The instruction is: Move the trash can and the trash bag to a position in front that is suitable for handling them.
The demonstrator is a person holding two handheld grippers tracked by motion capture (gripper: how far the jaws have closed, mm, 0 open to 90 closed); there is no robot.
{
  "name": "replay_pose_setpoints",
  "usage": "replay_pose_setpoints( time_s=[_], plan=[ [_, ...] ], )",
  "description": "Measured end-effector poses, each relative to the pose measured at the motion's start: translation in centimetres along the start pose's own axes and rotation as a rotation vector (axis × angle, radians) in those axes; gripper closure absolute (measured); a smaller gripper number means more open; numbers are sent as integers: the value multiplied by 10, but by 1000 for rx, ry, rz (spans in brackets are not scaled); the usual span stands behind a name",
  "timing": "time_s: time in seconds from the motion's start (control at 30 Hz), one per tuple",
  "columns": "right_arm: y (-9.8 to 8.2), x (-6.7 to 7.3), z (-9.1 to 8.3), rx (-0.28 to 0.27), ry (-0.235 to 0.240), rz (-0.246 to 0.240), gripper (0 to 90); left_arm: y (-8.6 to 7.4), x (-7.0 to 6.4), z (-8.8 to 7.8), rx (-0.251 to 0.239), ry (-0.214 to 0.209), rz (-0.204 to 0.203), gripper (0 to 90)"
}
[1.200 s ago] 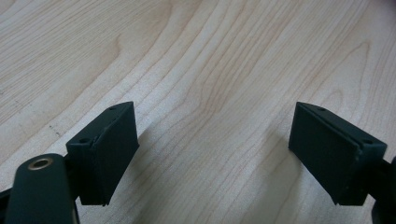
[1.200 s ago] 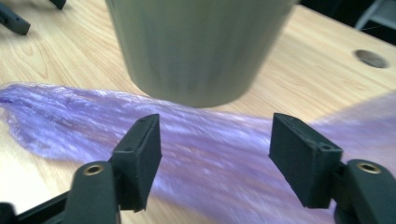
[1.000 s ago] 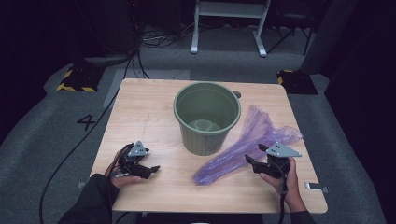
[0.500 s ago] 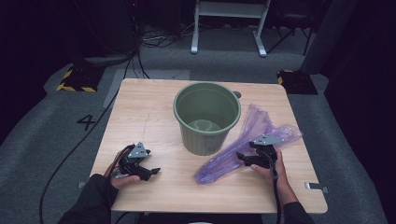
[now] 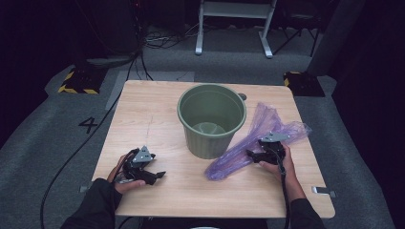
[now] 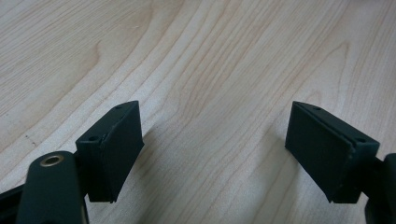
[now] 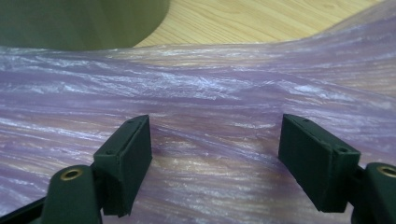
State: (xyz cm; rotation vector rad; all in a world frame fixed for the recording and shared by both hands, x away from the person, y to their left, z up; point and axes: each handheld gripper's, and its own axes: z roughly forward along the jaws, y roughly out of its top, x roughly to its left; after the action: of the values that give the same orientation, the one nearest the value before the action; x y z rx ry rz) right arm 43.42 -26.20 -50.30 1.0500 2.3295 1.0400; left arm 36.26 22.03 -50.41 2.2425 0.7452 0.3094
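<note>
Right gripper (image 5: 254,155) is hovering right over the purple bag (image 5: 248,145), jaws standing apart with the plastic film directly beneath them, not yet pinched. That bag is lying stretched diagonally across the table (image 5: 143,114), just beside the green bucket (image 5: 211,119). Left gripper (image 5: 152,176) is sitting well apart, jaws wide over bare wood.

Green bucket (image 5: 212,119): upright at mid-worktop (image 5: 143,114), the one tall obstacle. Left of bucket: bare wood, open passage. Right of bucket: purple plastic bag (image 5: 248,145) sprawls flat, touching its base; low, passable above. Front of bucket: clear strip between both hands.
</note>
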Motion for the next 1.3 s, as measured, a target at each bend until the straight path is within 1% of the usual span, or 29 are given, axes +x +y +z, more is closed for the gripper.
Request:
replay_pose_setpoints(
  time_s=[0.07, 0.13, 0.2, 0.23, 0.27, 0.3, 0.33, 0.37, 0.4, 0.43, 0.47, 0.5, 0.53, 0.57, 0.63, 0.7, 0.73, 0.77, 0.83, 0.87, 0.93, 1.07, 1.13, 1.2, 1.3],
  plan=[
    [0, -2, 0, -1, 3, -2, 235, 1, -2, 2, 1, 9, -10, 176],
    [1, -1, -2, -14, 3, -7, 217, 2, -4, 3, 2, 9, -13, 175],
    [5, 0, -8, -51, 5, -1, 200, 3, -5, 3, 4, 9, -13, 166],
    [5, 0, -8, -51, 5, -1, 200, 3, -5, 3, 4, 9, -13, 163],
    [10, 4, -15, -117, -15, -4, 197, 3, -6, 3, 3, 13, -18, 162],
    [11, 5, -16, -128, -25, -15, 197, 3, -6, 3, 3, 13, -18, 162],
    [12, 6, -15, -129, -47, -23, 198, 3, -7, 3, 4, 18, -22, 161],
    [13, 5, -14, -123, -59, -17, 188, 3, -7, 3, 5, 21, -25, 160],
    [13, 3, -11, -110, -38, 4, 171, 3, -7, 3, 5, 23, -26, 159],
    [13, 2, -8, -102, -32, 13, 176, 3, -8, 3, 4, 25, -29, 158],
    [13, 0, -5, -80, -48, 18, 181, 3, -9, 3, 4, 24, -31, 157],
    [13, 0, -2, -70, -52, 17, 182, 3, -9, 3, 3, 24, -34, 157],
    [13, -1, 0, -64, -58, 23, 196, 3, -9, 3, 3, 26, -35, 157],
    [12, -2, 2, -55, -71, 43, 230, 3, -9, 3, 3, 26, -35, 156],
    [11, -5, 7, -38, -68, 64, 246, 3, -9, 3, 4, 26, -35, 155],
    [10, -7, 12, 3, -72, 90, 272, 3, -10, 3, 3, 24, -33, 155],
    [10, -8, 12, 1, -82, 105, 295, 3, -10, 3, 3, 23, -32, 155],
    [10, -8, 12, 4, -78, 109, 315, 3, -10, 3, 4, 22, -32, 155],
    [10, -9, 12, 3, -69, 112, 321, 3, -10, 3, 4, 22, -32, 155],
    [10, -9, 12, -1, -74, 115, 379, 3, -10, 3, 4, 22, -31, 154],
    [10, -9, 11, -11, -67, 109, 488, 3, -10, 4, 4, 21, -30, 152],
    [9, -8, 10, -19, -65, 107, 637, 3, -10, 4, 4, 20, -29, 151],
    [9, -8, 10, -23, -57, 109, 696, 3, -10, 4, 4, 20, -29, 150],
    [9, -7, 9, -24, -57, 100, 756, 3, -10, 4, 4, 19, -28, 149],
    [8, -7, 9, -26, -36, 92, 823, 3, -9, 4, 5, 17, -26, 148]
  ],
)
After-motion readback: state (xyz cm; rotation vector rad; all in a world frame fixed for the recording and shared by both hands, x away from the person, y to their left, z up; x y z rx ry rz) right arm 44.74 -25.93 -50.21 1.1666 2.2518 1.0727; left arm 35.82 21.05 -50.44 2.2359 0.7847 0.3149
